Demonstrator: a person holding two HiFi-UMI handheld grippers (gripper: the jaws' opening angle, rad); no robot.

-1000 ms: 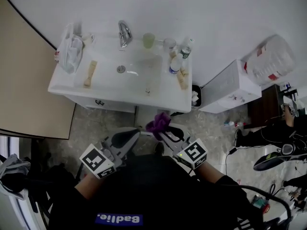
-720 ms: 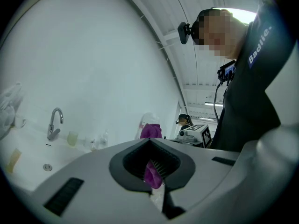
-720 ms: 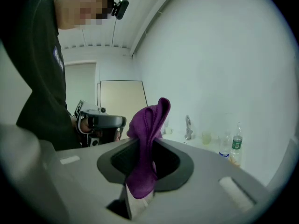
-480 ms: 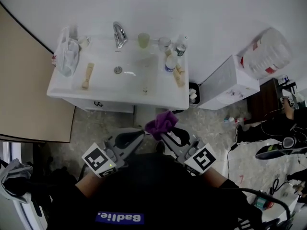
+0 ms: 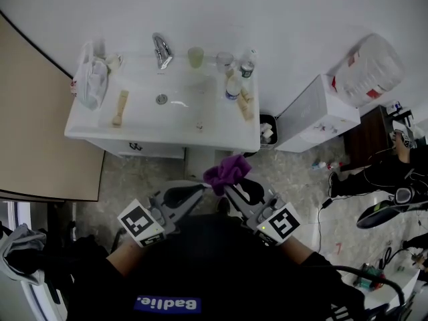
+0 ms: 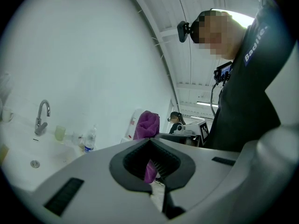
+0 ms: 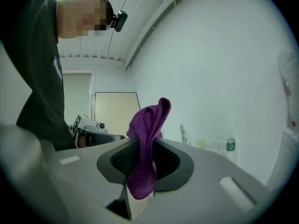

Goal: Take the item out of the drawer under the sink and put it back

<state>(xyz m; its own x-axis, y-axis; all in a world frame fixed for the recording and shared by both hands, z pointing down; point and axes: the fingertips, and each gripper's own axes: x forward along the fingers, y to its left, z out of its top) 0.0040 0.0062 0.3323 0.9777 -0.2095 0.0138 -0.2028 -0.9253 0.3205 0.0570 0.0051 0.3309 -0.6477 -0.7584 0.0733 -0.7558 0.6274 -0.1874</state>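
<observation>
My head camera looks steeply down from well above the sink (image 5: 160,136), with the left gripper (image 5: 199,188) and right gripper (image 5: 226,186) close under it, off the sink's front edge. Each gripper camera looks tight along its own jaws, tilted up at the wall. All three views share the faucet (image 5: 160,48) and the purple cloth (image 5: 226,171).

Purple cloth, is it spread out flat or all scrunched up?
Scrunched up: the purple cloth hangs bunched in folds, pinched between the right tongs.

White rectangular ceramic sink (image 5: 160,136) is sitting far centre. Curved chrome tap (image 5: 160,49) is standing at its far edge, crumpled white plastic bag (image 5: 90,82) lying on its left end, clear plastic bottle (image 5: 247,64) standing far right. Crumpled purple cloth (image 5: 227,171) is hanging nearer, between the right gripper's (image 5: 226,184) jaws, with the left gripper (image 5: 199,188) sitting just left.
</observation>
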